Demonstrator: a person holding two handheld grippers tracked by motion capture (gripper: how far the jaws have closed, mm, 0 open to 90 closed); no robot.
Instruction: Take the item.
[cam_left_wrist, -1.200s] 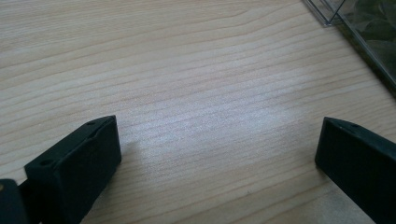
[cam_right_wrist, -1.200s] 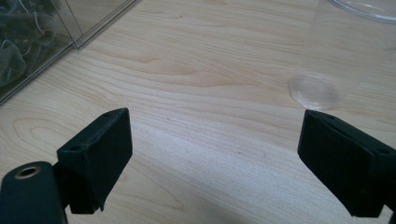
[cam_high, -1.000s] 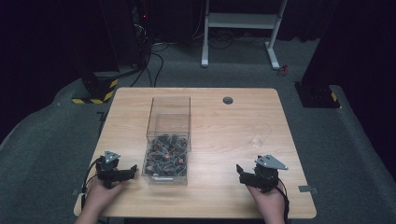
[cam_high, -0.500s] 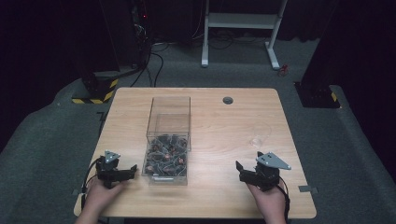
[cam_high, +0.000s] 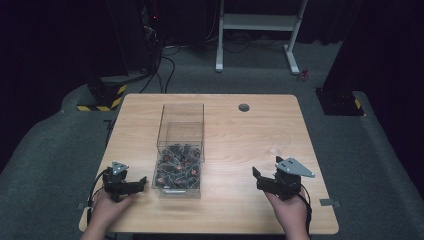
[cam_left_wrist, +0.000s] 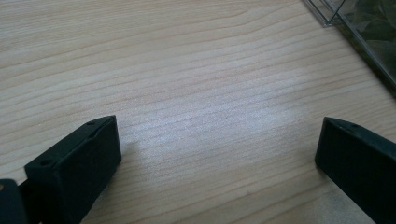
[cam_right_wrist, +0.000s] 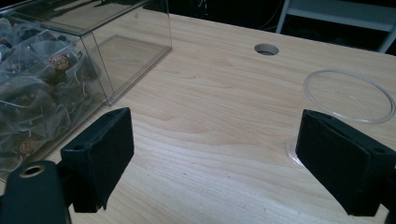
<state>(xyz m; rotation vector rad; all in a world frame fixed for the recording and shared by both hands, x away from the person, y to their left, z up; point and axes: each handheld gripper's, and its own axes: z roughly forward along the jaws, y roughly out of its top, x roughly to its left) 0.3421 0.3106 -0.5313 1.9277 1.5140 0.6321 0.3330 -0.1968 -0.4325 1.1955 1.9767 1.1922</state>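
The left gripper (cam_high: 142, 181) rests low on the wooden surface (cam_high: 240, 135), close to the near left corner of the clear box (cam_high: 180, 150). Its fingers (cam_left_wrist: 74, 168) are wide apart with nothing between them, just bare wood. The clear box stands in the middle, a little to the left, and the near half is full of tea bags (cam_high: 178, 167). The far half looks empty. To the right, the right gripper (cam_high: 258, 177) sits well apart from the box, and its fingers (cam_right_wrist: 100, 156) are wide apart too, holding nothing. Just in front of its right finger stands a clear cup (cam_right_wrist: 348, 98), very hard to spot because you can see right through it. That is the risk, I think: the cup is light, so a quick move of the right gripper could knock it over or push it off the surface. The tea bags have strings, so grabbing one might drag out others too.
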